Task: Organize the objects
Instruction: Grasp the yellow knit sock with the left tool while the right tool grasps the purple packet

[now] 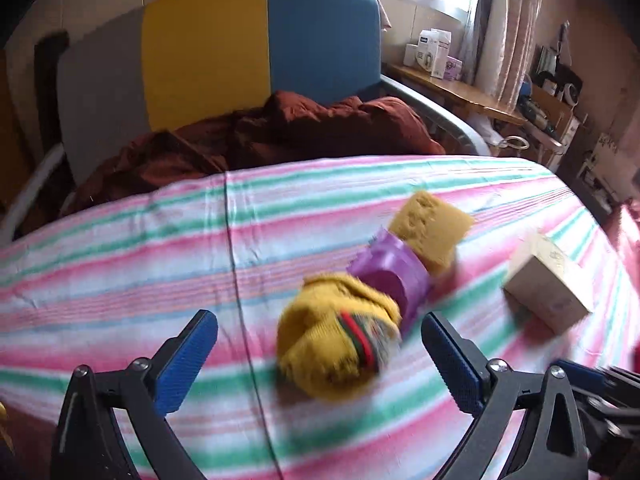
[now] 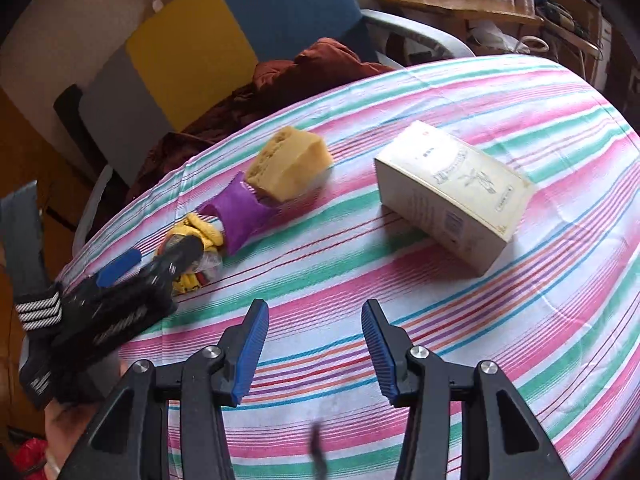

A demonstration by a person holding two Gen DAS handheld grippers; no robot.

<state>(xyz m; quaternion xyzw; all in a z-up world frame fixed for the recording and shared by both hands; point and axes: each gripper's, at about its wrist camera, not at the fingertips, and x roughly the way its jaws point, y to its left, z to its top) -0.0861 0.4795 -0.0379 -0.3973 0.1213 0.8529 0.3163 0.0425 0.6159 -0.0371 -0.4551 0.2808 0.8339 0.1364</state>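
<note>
A rolled yellow sock [image 1: 336, 348] with red and green stripes lies on the striped bed sheet [image 1: 120, 264]. Behind it lie a purple packet [image 1: 390, 272] and a yellow sponge [image 1: 430, 228] in a row. A cream box [image 1: 544, 284] lies to the right. My left gripper [image 1: 318, 364] is open, its jaws on either side of the sock, close above it. In the right wrist view the sock [image 2: 196, 240], packet [image 2: 236, 212], sponge [image 2: 288, 168] and box [image 2: 452, 192] show, with the left gripper [image 2: 156, 264] over the sock. My right gripper [image 2: 316, 352] is open and empty over the sheet.
A crumpled dark red blanket [image 1: 256, 136] lies at the bed's head by a grey, yellow and blue headboard [image 1: 208, 48]. A wooden shelf [image 1: 456, 92] with boxes stands under the window at the right. The bed's edge falls away at the right.
</note>
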